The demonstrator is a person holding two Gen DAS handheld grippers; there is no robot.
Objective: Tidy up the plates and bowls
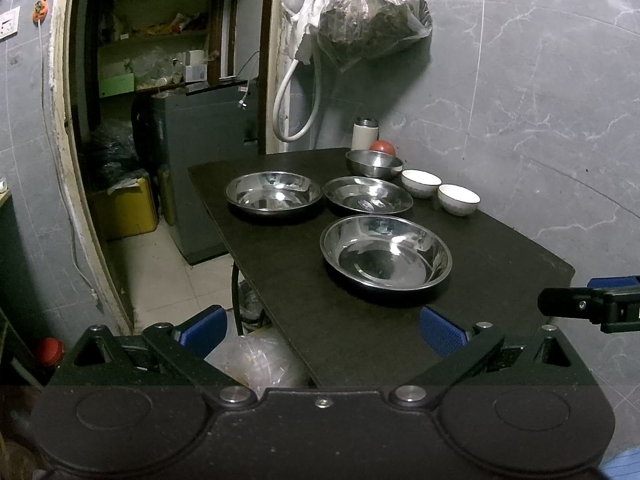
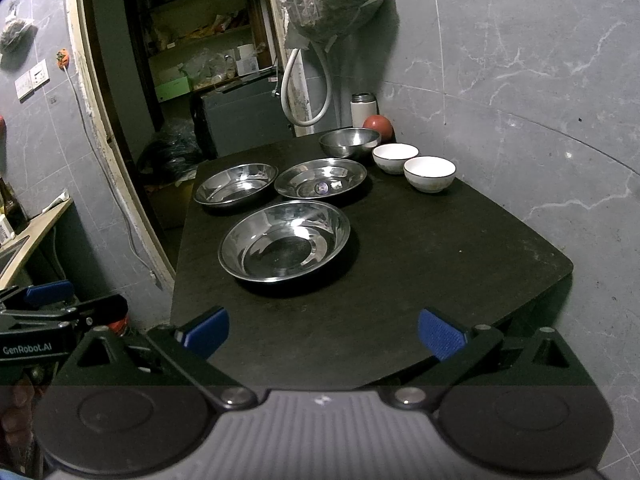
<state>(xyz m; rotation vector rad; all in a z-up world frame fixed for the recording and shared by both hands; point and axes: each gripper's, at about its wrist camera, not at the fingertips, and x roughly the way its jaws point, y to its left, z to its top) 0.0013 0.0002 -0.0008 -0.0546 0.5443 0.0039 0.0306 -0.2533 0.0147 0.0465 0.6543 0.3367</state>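
Both the left gripper [image 1: 323,330] and right gripper [image 2: 323,332] gape wide and empty, the nearest steel plate [image 2: 285,240] lying ahead on the table [image 2: 440,248], untouched.

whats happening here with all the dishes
A person holds a gripper in each hand over the near end of a dark table, and nothing has been picked up yet. The left gripper and right gripper are both open and empty. On the table sit three steel plates, a steel bowl and two white bowls, all apart, none stacked.
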